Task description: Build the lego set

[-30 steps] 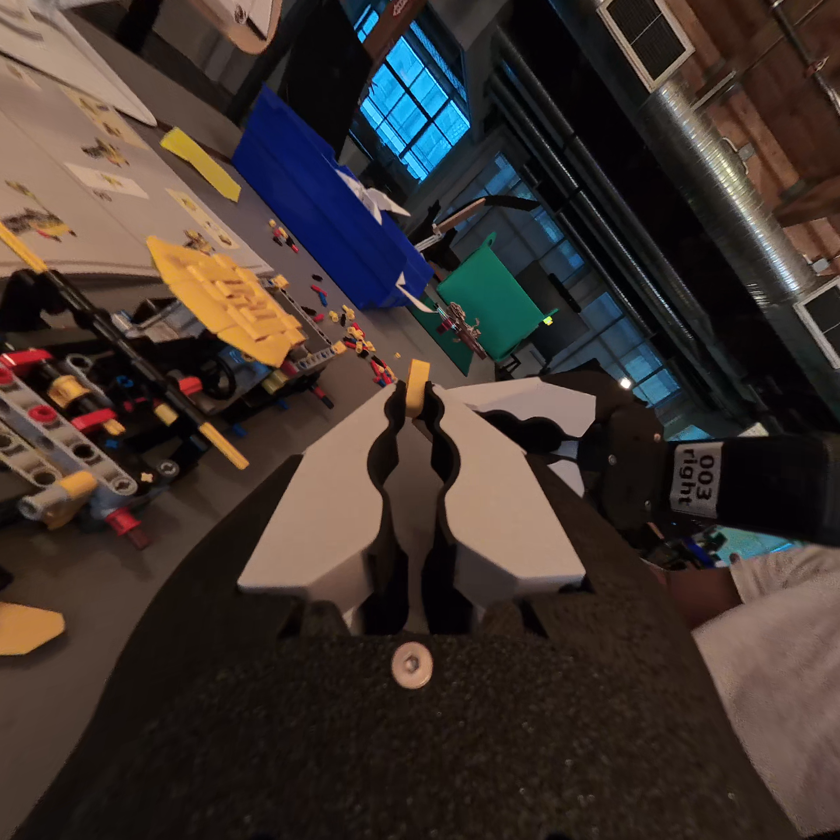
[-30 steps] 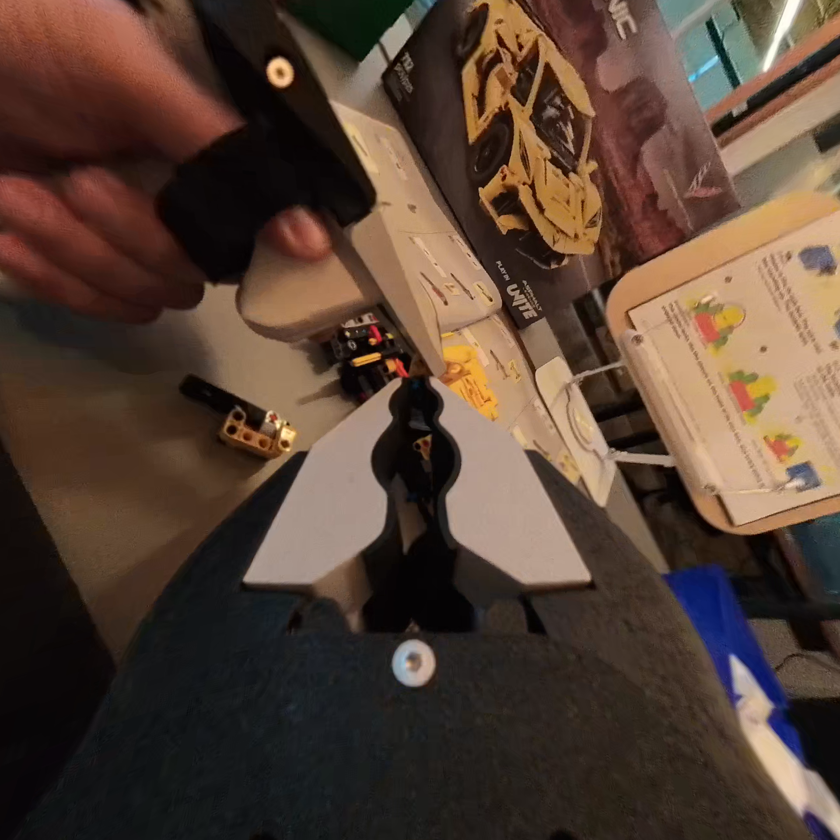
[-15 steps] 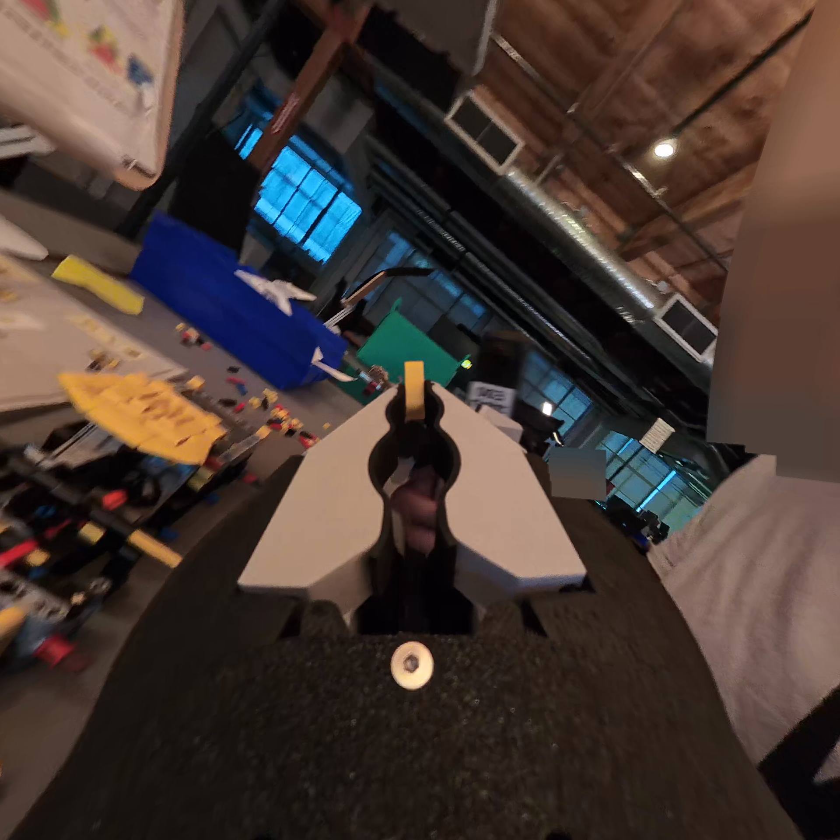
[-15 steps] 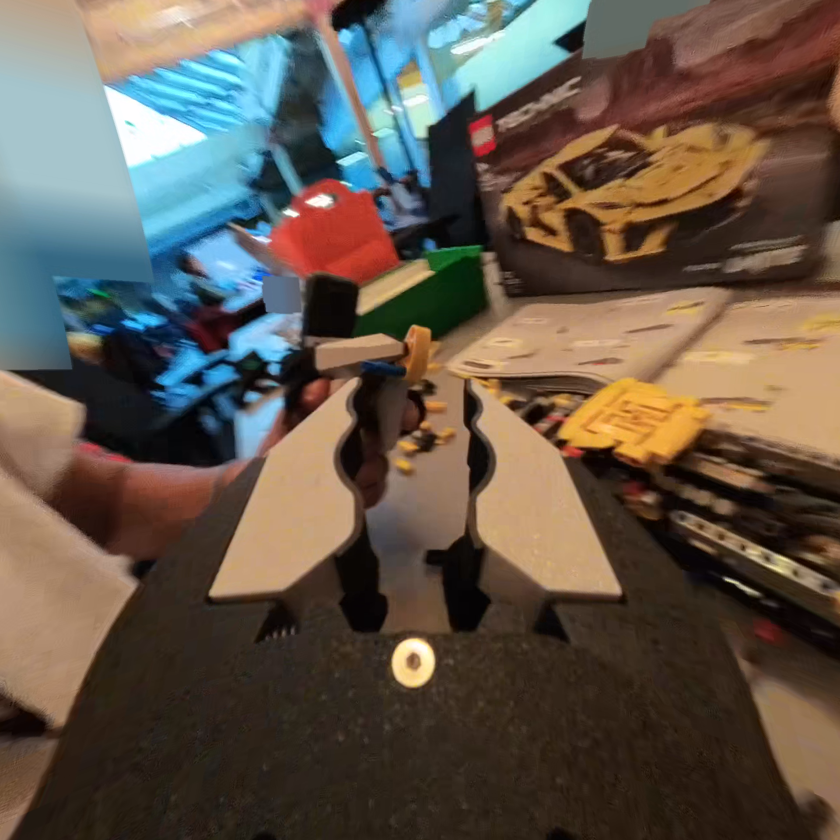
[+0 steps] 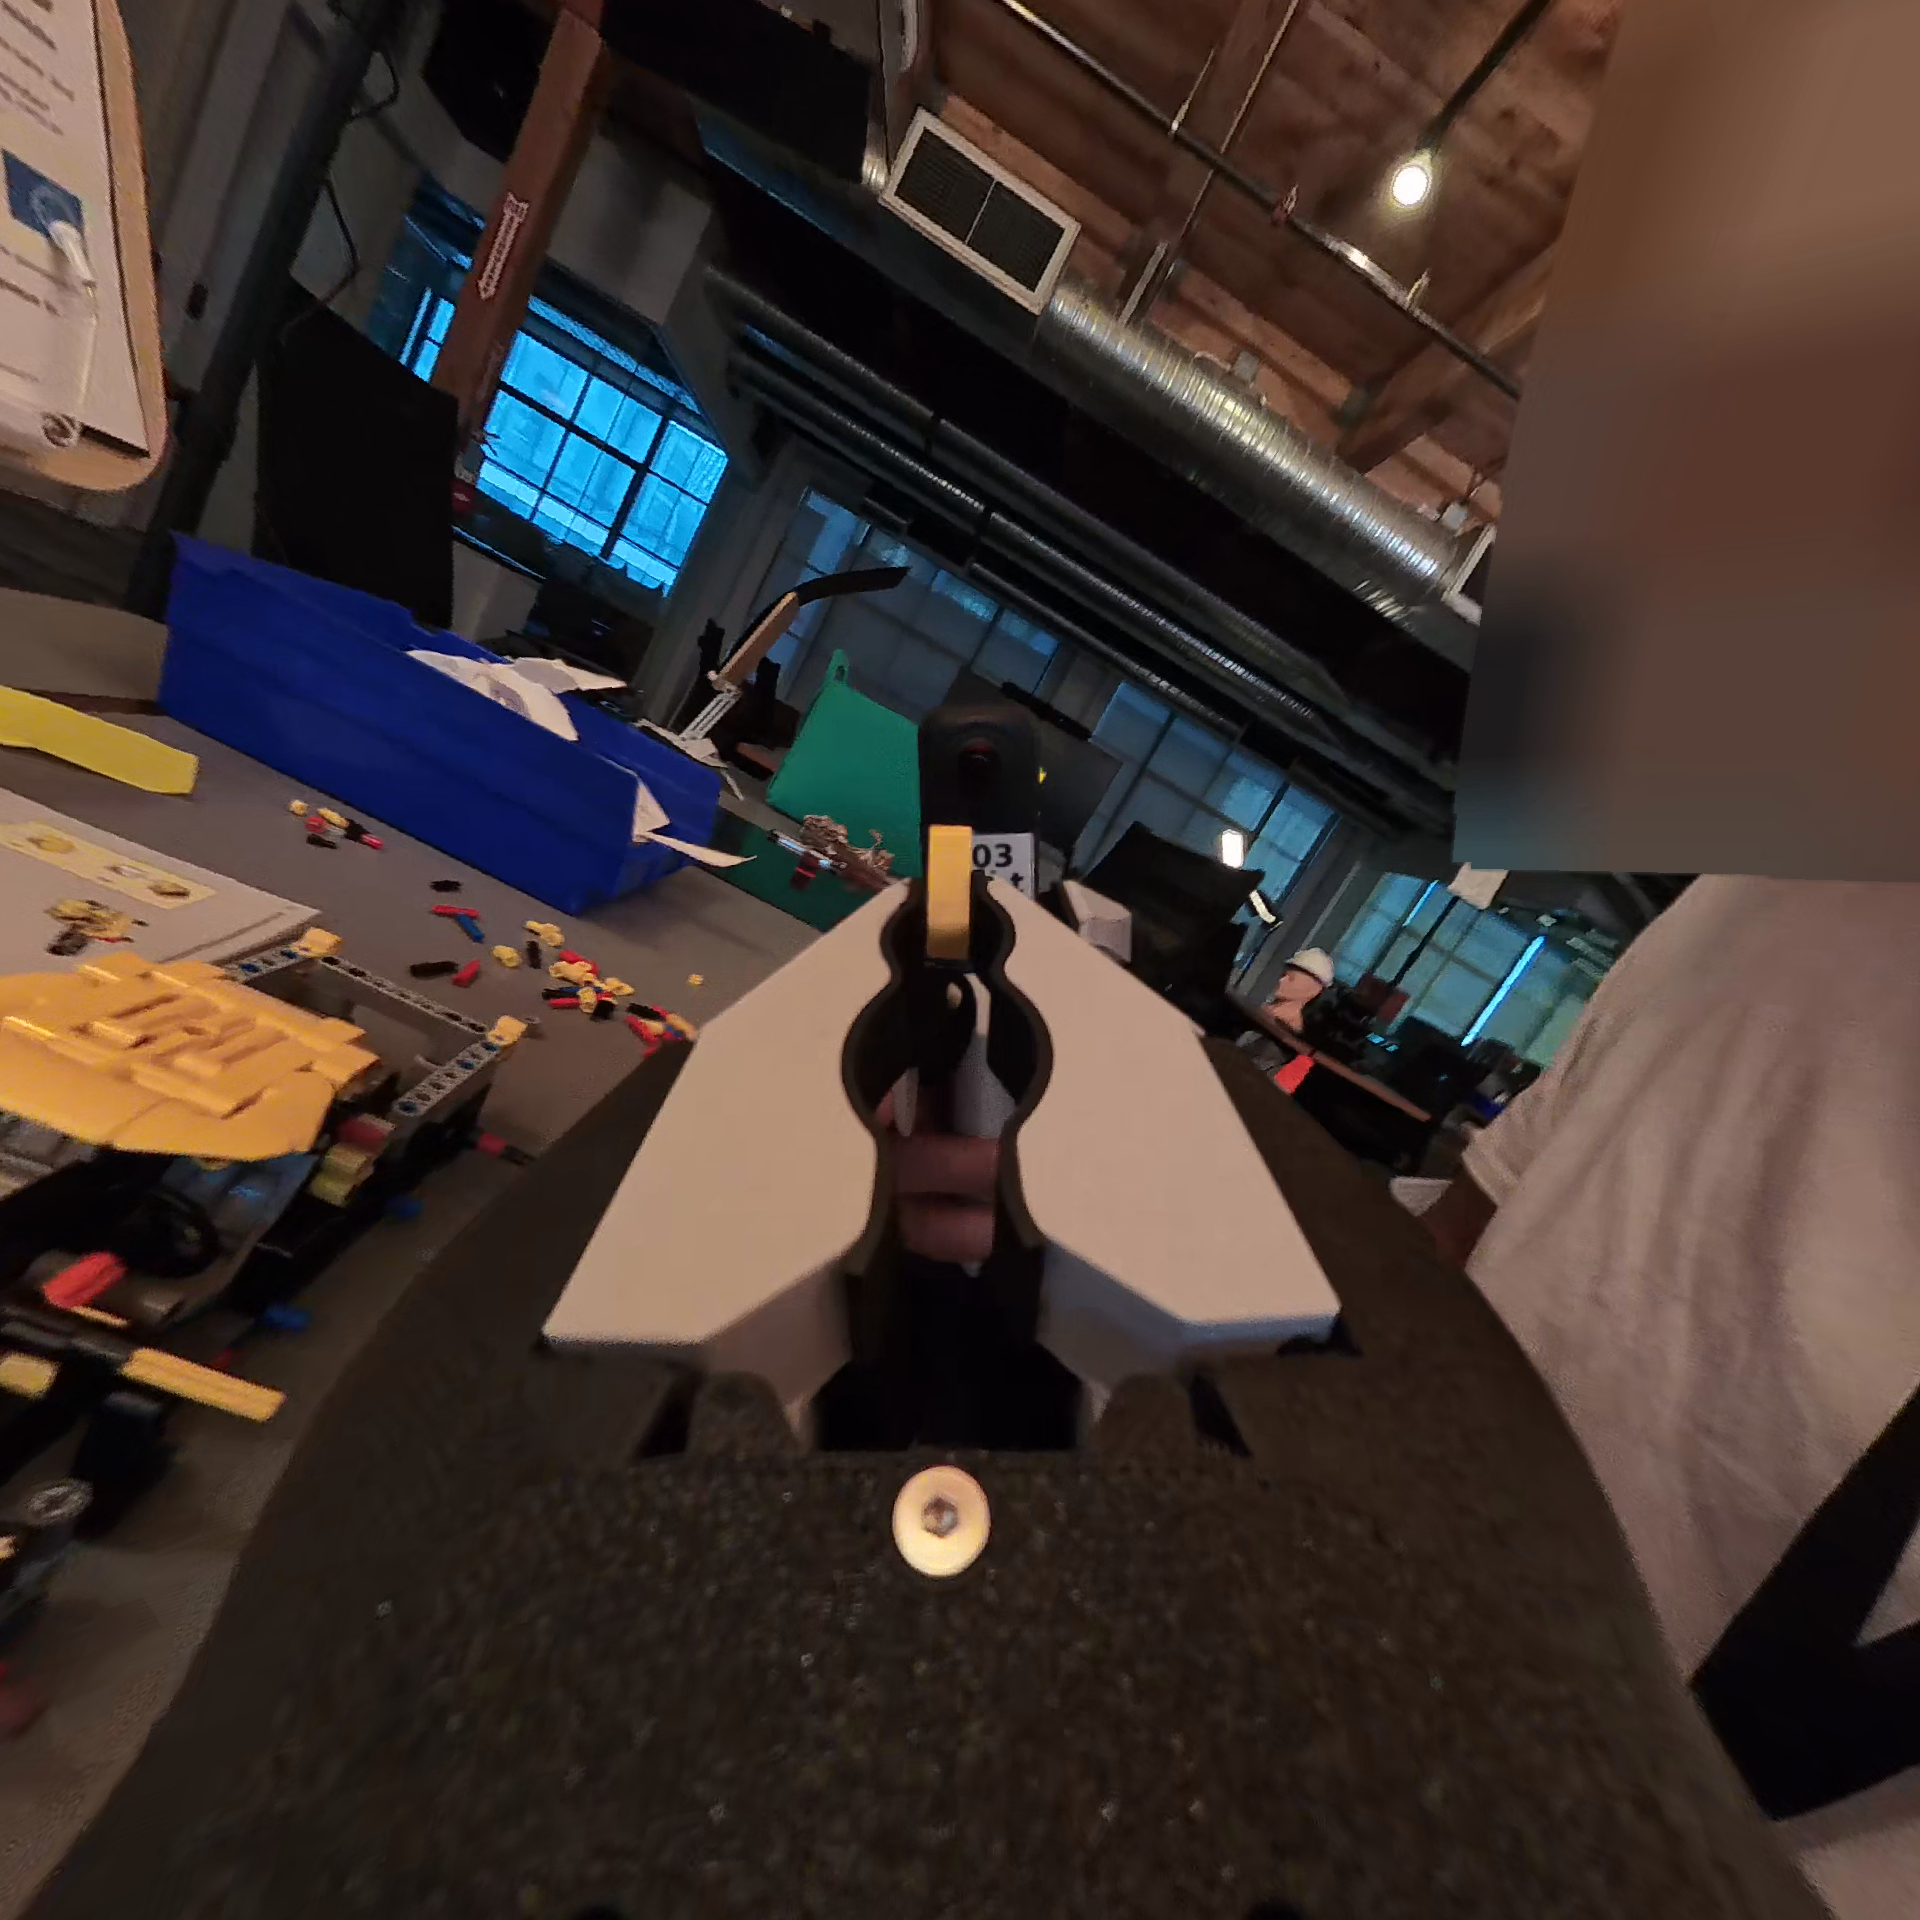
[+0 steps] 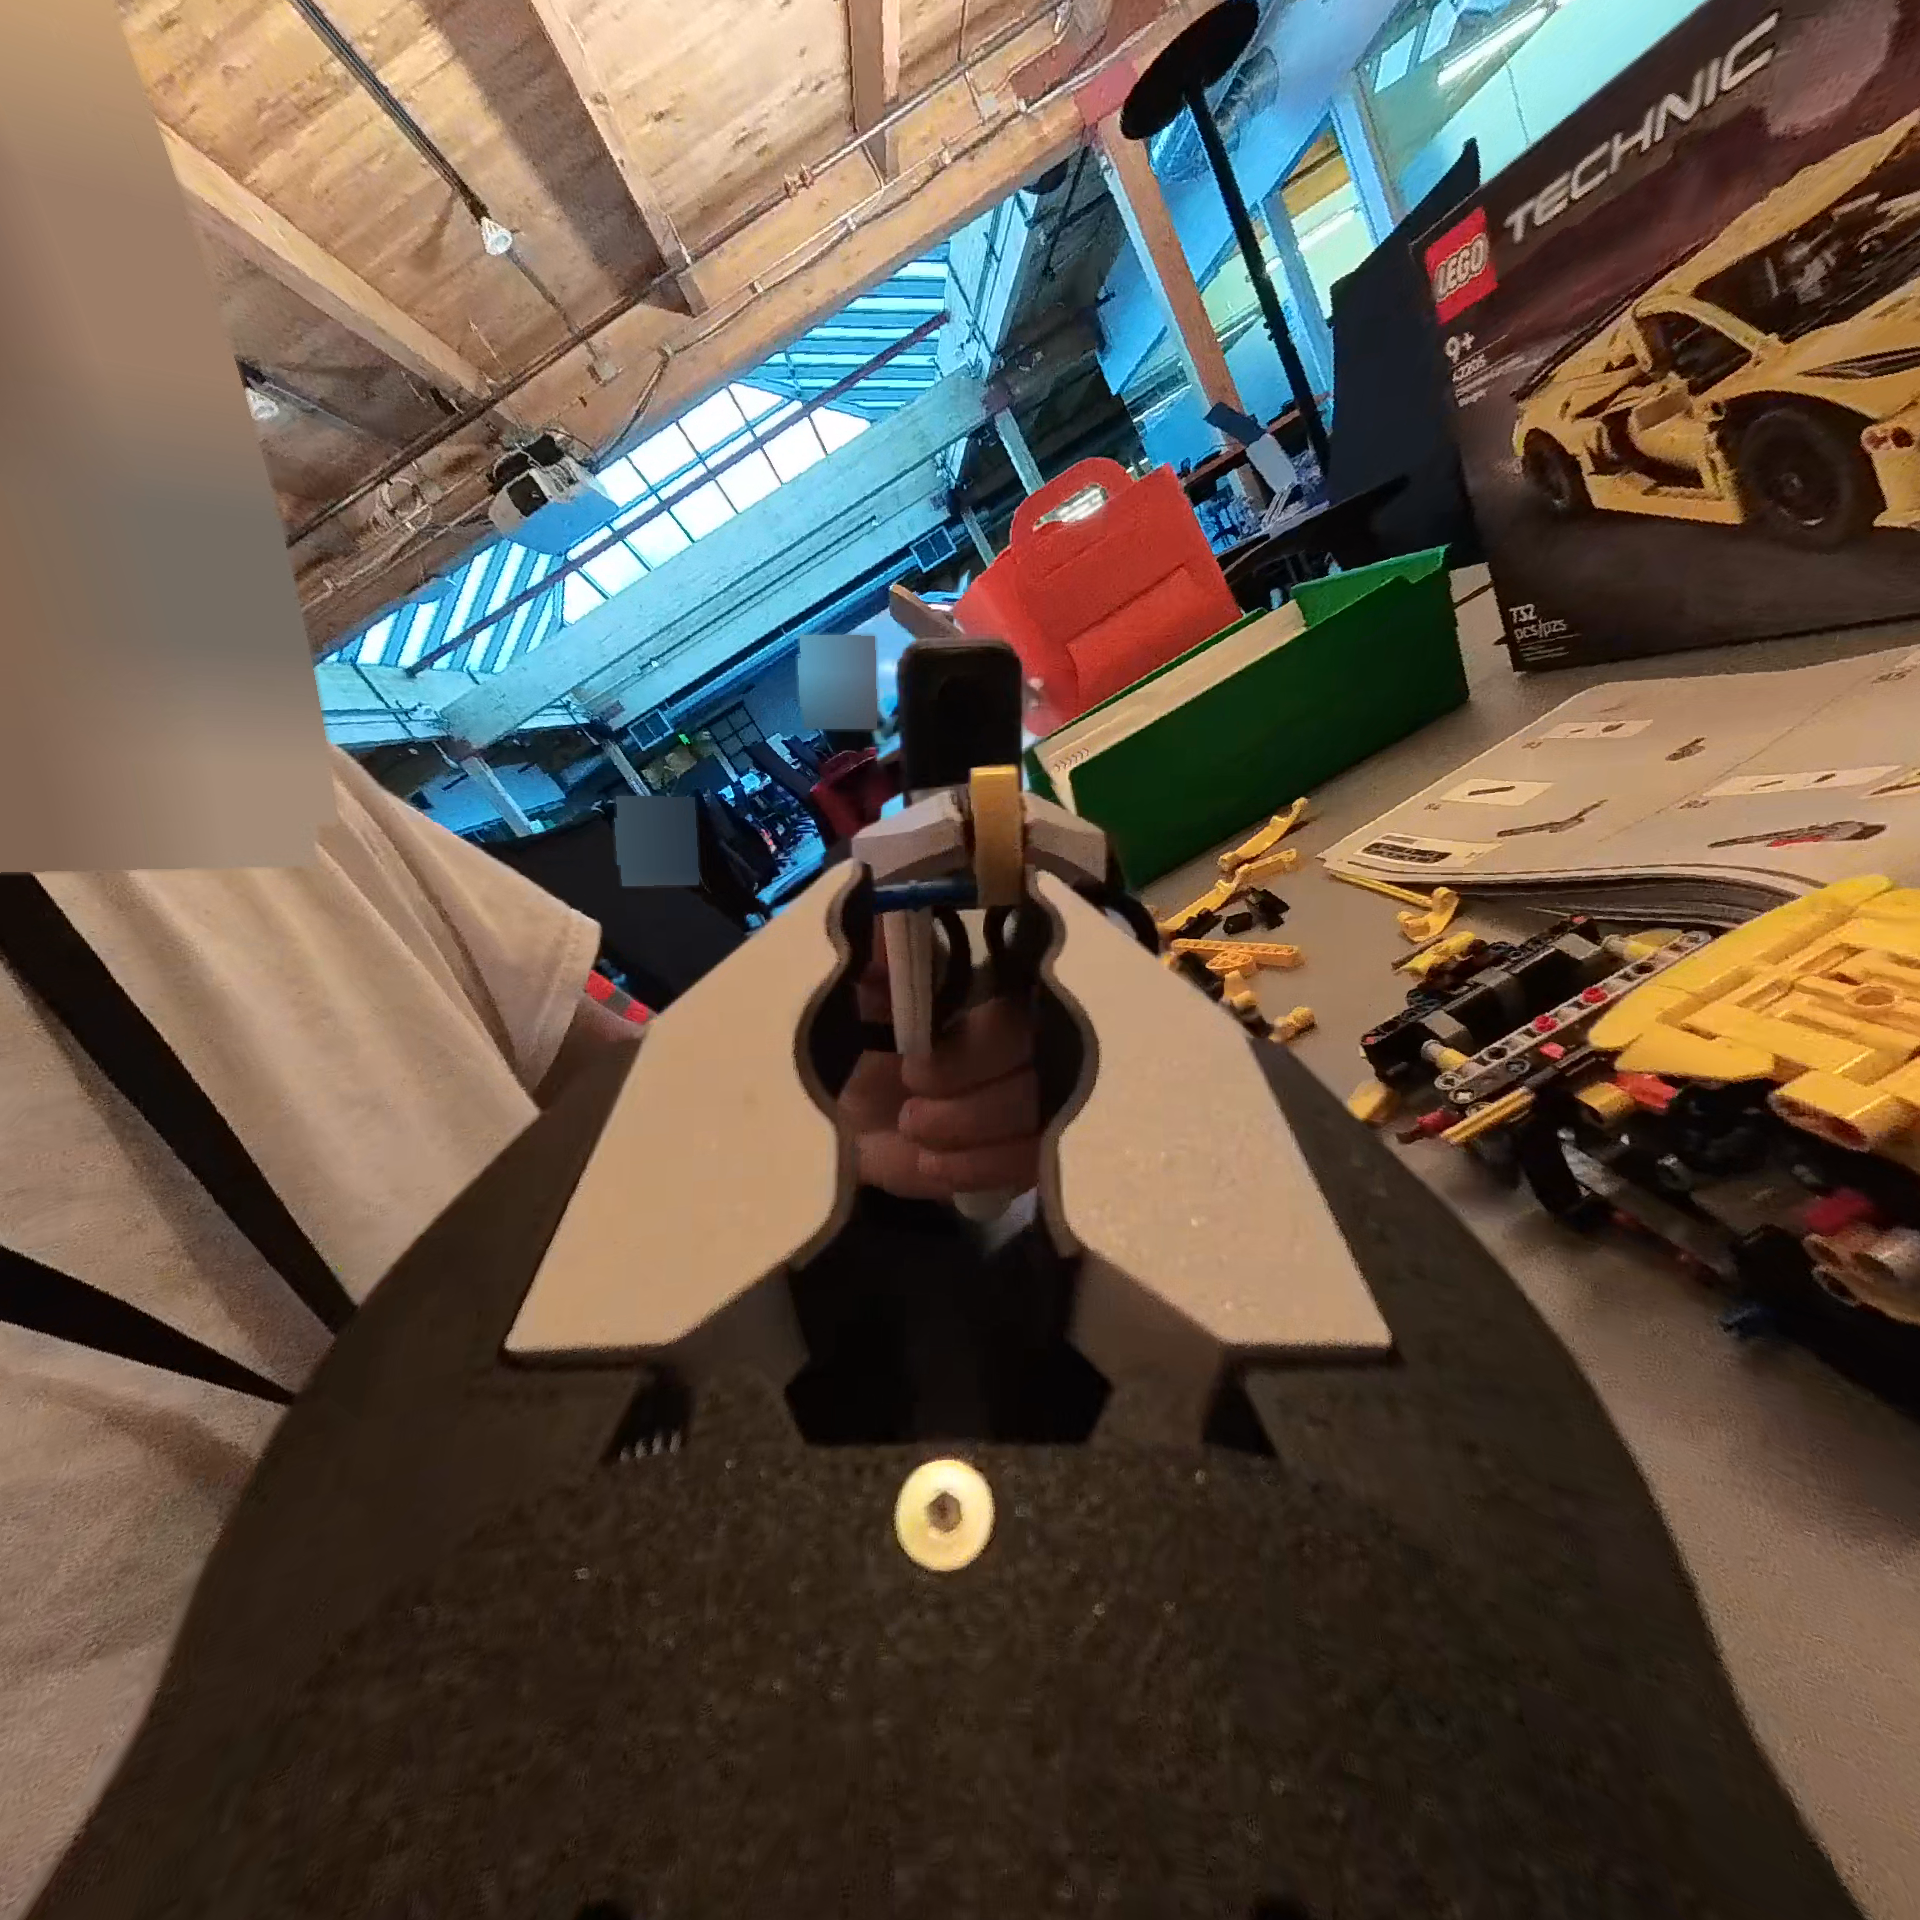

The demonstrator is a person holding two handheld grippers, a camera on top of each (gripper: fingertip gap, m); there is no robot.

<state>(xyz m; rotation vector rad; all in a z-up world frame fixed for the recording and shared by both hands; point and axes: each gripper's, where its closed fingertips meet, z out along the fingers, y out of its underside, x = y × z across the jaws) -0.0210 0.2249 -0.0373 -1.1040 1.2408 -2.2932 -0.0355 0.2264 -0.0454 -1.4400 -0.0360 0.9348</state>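
My left gripper point(image 5: 950, 896) is shut on a small yellow lego piece point(image 5: 949, 862) and holds it up in the air. The right wrist view shows it head-on point(image 6: 997, 836) with the yellow piece point(image 6: 995, 816) upright between its fingertips. A blue pin point(image 6: 920, 891) sticks out sideways from the piece's lower end. My right gripper point(image 6: 945, 894) has its jaws closed around the pin and the piece. One pad is on the pin's free end, the other on the piece's far side. The half-built yellow and black car point(image 6: 1766, 1029) lies on the table, also in the left wrist view point(image 5: 156, 1060).
Loose small pieces point(image 5: 551, 977) point(image 6: 1247, 925) are scattered on the grey table. An instruction booklet point(image 6: 1662, 810), the set's box point(image 6: 1683, 416), a green bin point(image 6: 1268, 707) and a blue bin point(image 5: 395, 717) stand around. A person's white shirt point(image 5: 1714, 1247) is close by. Less than 4 cm separates the two grippers' tips.
Both grippers rose from the table and now face each other. My right gripper, shut a second ago, opened wide and has closed partway around the blue pin and yellow piece. The left kept its hold.
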